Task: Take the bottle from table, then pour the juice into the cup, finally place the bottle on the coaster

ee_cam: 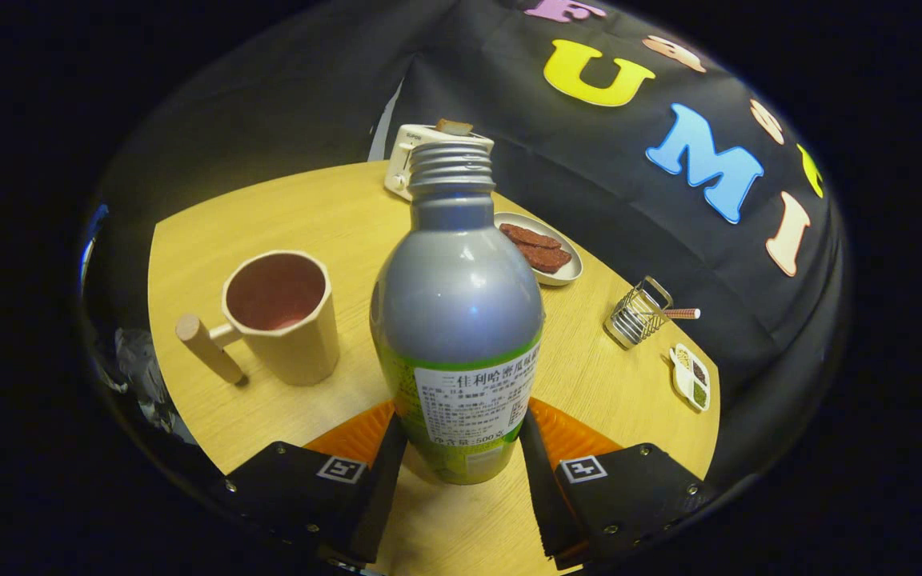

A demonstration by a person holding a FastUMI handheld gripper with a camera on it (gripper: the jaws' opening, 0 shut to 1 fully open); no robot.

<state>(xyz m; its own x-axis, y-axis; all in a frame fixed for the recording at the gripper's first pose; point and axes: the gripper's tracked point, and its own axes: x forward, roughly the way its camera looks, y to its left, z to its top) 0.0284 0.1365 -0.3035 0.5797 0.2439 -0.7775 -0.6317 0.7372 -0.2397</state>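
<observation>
Two fingers stand on either side of the bottle, close against its lower label; whether they press on it or have a sliver of gap I cannot tell from here. The bottle is upright, uncapped, its threaded neck bare; it seems to rest on the orange coaster that fans out behind its base, though the bottom is partly hidden; if so, the last step looks all but done, with only the fingers to let go and draw away. Alternatively this could be the first grasp; the pictures alone do not settle it. The cup with its peg handle sits just left of the bottle on the wooden surface; its inside looks reddish, and I cannot tell whether juice is in it. Beyond are a toaster, a plate of dark slices, and a small wire rack.
</observation>
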